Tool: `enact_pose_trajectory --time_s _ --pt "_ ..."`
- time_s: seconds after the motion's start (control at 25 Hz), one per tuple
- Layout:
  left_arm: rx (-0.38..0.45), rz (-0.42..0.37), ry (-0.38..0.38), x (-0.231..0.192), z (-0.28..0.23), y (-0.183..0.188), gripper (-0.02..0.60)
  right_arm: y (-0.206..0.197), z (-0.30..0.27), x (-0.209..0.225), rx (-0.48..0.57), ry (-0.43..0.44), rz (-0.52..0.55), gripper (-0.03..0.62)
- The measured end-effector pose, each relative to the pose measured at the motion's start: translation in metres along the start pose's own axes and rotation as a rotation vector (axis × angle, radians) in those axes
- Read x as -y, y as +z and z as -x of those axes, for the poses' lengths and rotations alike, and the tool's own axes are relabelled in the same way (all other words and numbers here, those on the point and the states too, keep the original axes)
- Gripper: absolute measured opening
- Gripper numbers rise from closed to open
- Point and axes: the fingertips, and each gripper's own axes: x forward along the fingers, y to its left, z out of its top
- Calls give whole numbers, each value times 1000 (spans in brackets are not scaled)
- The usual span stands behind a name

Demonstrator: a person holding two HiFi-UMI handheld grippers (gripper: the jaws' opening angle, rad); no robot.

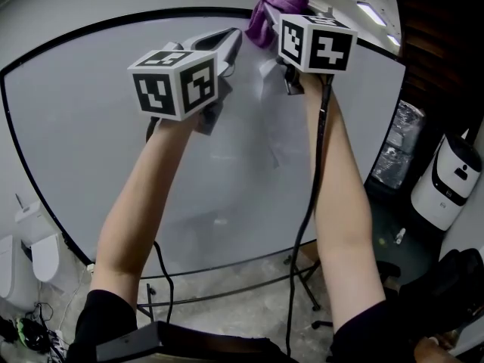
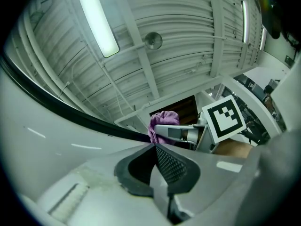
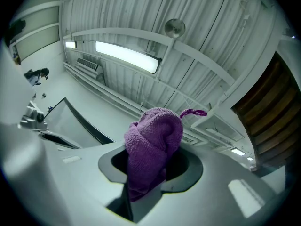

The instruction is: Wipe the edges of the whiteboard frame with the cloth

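The right gripper has its jaws clamped on the purple knitted cloth. The cloth bulges up out of the jaws in a rounded bunch, and a thin loop of yarn sticks out at its top right. In the head view this gripper is raised high on an outstretched arm. The cloth sits at the top edge of the whiteboard, right where the black frame curves past. It seems to lie on the frame, though whether it presses against it is hard to make out from here.

The left gripper has its jaws together with nothing between them, the dark pad and the meshed pad meeting at the tips. In the head view it is held up just beside the right one, its tips pointing toward the cloth and close to the board's upper edge. From its own camera the cloth shows just beyond the tips, at the end of the dark line of the frame, with the right gripper's marker cube beside it.

A black cable hangs from the right gripper along the forearm. Below the board stand the dark legs of its stand on a pale floor, and a white appliance stands off to the right. Overhead runs a ribbed ceiling with a long strip light.
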Motion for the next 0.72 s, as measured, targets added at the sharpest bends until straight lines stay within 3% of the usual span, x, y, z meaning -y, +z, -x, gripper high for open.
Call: enact_pose_trajectory --time_s 0.16,0.4,0.72 --pt "2 -8 14 9 -18 1 3 -6 3 21 0 -4 -4 149" --pt "4 -47 13 69 -86 -5 3 -23 27 102 6 -16 1 147" --pt "10 -41 -10 75 -94 -4 3 -25 27 108 2 -20 12 149"
